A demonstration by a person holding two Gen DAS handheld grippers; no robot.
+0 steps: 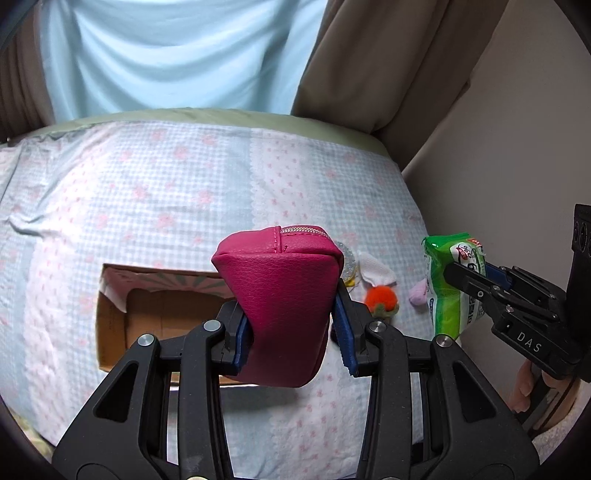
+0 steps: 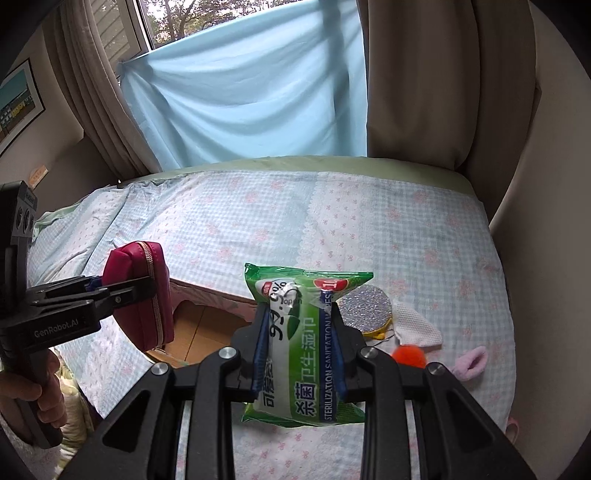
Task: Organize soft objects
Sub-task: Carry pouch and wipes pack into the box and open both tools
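A bed [image 2: 424, 236] fills both views, covered with a pale blue gingham sheet patterned with pink flowers, a scalloped white strip running down it. A green edge shows at its far side. Behind it hangs a light blue cloth [image 2: 251, 96], flanked by two beige curtains; through the gap at top left a window [image 2: 162, 18] shows trees outside. One framed picture [image 2: 18, 103] hangs on the left wall.

One open cardboard box [image 1: 114, 317] sits on the sheet, its inside bare as far as can be seen.

Two grippers are in view, each held by a hand. The left gripper [image 1: 291, 332] is clenched on one magenta zip pouch [image 1: 284, 295], raised above the box's right end. The right gripper [image 2: 299, 347] grasps one green wet-wipes pack [image 2: 306, 354] (the blue pads press into both its sides), lifted clear of the sheet.

Four small things lie together on the sheet to the right of the box: one round glittery silver pad [image 2: 365, 306] with a yellow edge, one white mesh cloth [image 2: 417, 326] just beside it, one orange fluffy ball [image 2: 408, 356] partly hidden by the gripper, and one pale pink knitted piece [image 2: 471, 363] a little further right.
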